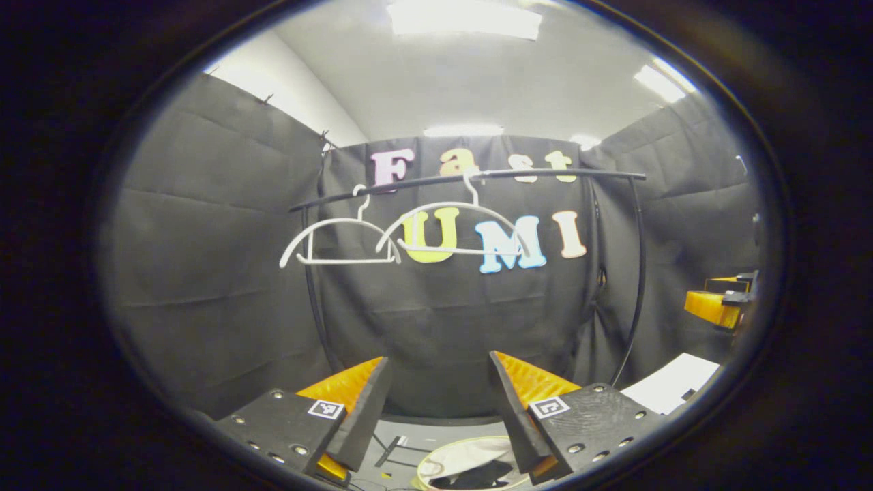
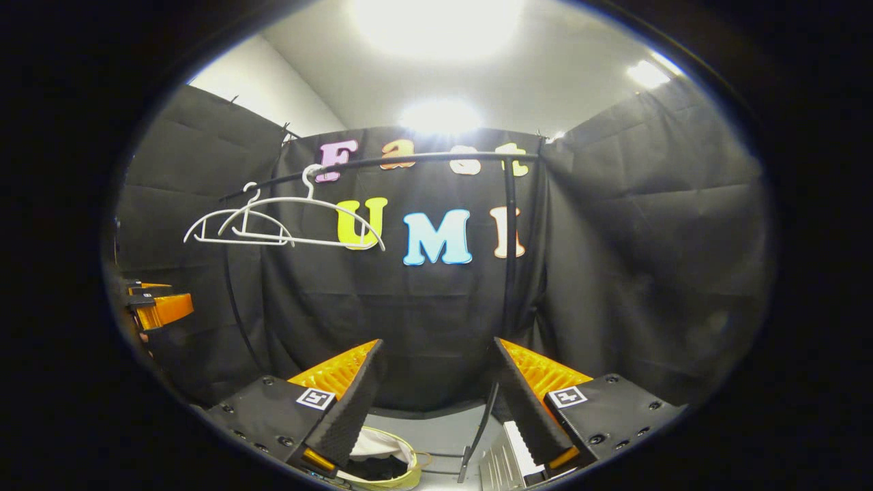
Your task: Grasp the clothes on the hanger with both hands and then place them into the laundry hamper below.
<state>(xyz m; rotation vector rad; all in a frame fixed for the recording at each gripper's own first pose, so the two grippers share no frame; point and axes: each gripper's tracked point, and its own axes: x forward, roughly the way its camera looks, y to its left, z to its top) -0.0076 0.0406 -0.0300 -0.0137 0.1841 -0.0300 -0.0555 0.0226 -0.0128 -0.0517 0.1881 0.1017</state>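
Two bare white hangers (image 1: 341, 220) (image 1: 447, 204) hang on the black rail (image 1: 545, 172), with no garment on either. In the left gripper view, the laundry hamper's pale rim (image 1: 436, 460) shows below, with light and dark clothes (image 1: 477, 477) inside. My left gripper (image 1: 438, 358) is open and holds nothing, above the hamper. In the right gripper view, my right gripper (image 2: 438, 343) is also open and holds nothing. The hamper rim (image 2: 409, 470) with clothes (image 2: 378, 444) lies under its left finger. The hangers (image 2: 293, 199) hang at the upper left. Each gripper shows at the other's side: the right gripper (image 1: 723, 303), the left gripper (image 2: 160, 307).
The rail's black uprights (image 1: 314, 300) (image 2: 508, 273) stand against the cloth wall. A white sheet (image 1: 672, 382) lies low on the right in the left gripper view. A white ribbed object (image 2: 511, 457) and a thin black frame (image 2: 477, 436) sit below my right gripper.
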